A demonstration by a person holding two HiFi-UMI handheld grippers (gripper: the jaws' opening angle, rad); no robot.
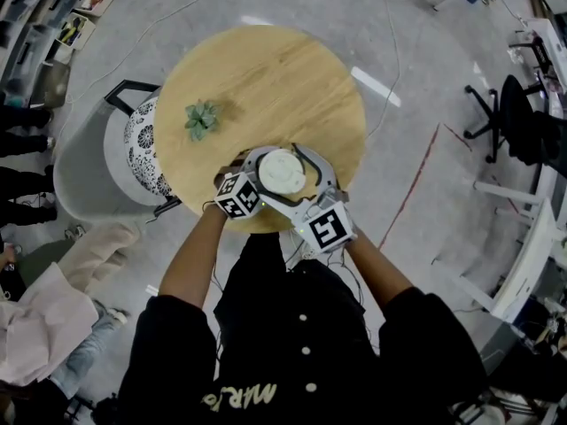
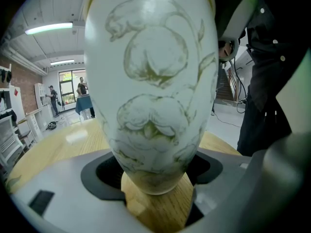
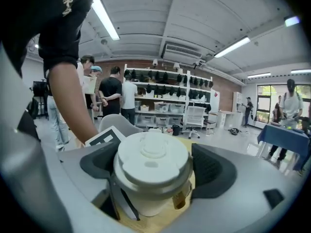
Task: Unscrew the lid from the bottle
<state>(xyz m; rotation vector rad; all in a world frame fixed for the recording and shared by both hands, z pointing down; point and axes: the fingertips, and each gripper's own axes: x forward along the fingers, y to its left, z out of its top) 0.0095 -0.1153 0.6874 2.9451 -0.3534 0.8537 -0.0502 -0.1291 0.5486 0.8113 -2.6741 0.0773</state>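
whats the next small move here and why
Probably squeeze the right gripper firmly onto the lid: the lid sits between its jaws, but a firm grip on both sides isn't evident. The left gripper clamps the bottle low, steadying it.

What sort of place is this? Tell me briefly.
Likely a lab or workshop space: long storage shelves along the wall, a rolling office chair, and ceiling strip lights.

Only gold lettering on the person's black top, too warped to read
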